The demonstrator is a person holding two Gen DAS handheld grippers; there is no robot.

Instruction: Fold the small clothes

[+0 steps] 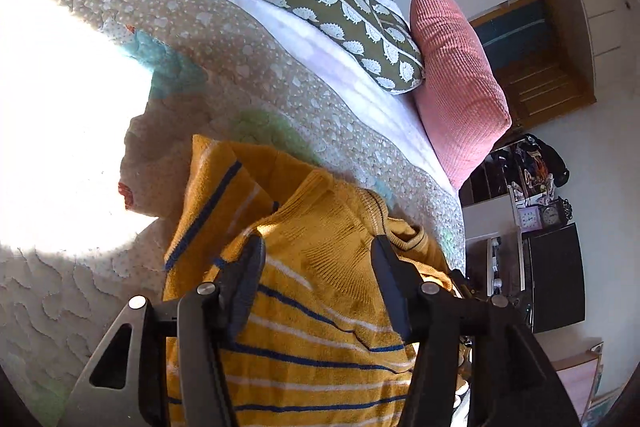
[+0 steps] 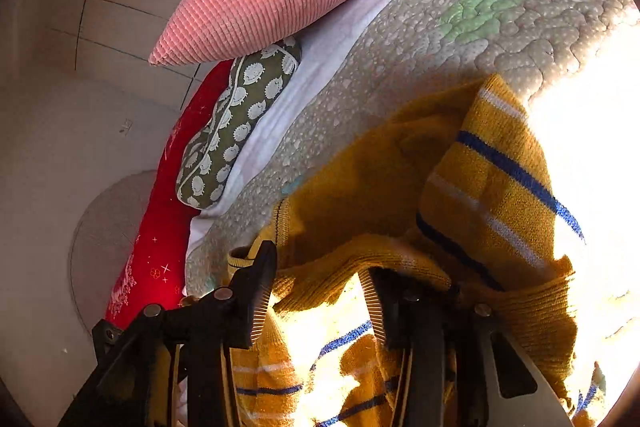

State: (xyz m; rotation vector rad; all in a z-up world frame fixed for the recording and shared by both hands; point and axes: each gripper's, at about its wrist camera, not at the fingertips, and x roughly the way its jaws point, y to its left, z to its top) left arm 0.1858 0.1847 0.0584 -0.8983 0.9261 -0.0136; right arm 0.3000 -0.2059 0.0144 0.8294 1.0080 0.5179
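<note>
Lying on quilt (image 1: 240, 59), striped sweater (image 1: 320, 327); left tongs (image 1: 316, 259), right tongs (image 2: 316, 279) both spread wide, sweater between, ungripped.

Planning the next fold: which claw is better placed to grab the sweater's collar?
Probably the left claw: its open jaws straddle the yellow sweater right at the ribbed collar. The right claw is open over bunched fabric.

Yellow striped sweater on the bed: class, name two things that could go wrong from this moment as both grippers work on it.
1. The sweater lies bunched, one part flopped over; folding now may lock in creases.
2. Both the left gripper and right gripper have jaws open around knit, so a close might catch several layers.
3. Sun glare on the quilt hides edges.
</note>
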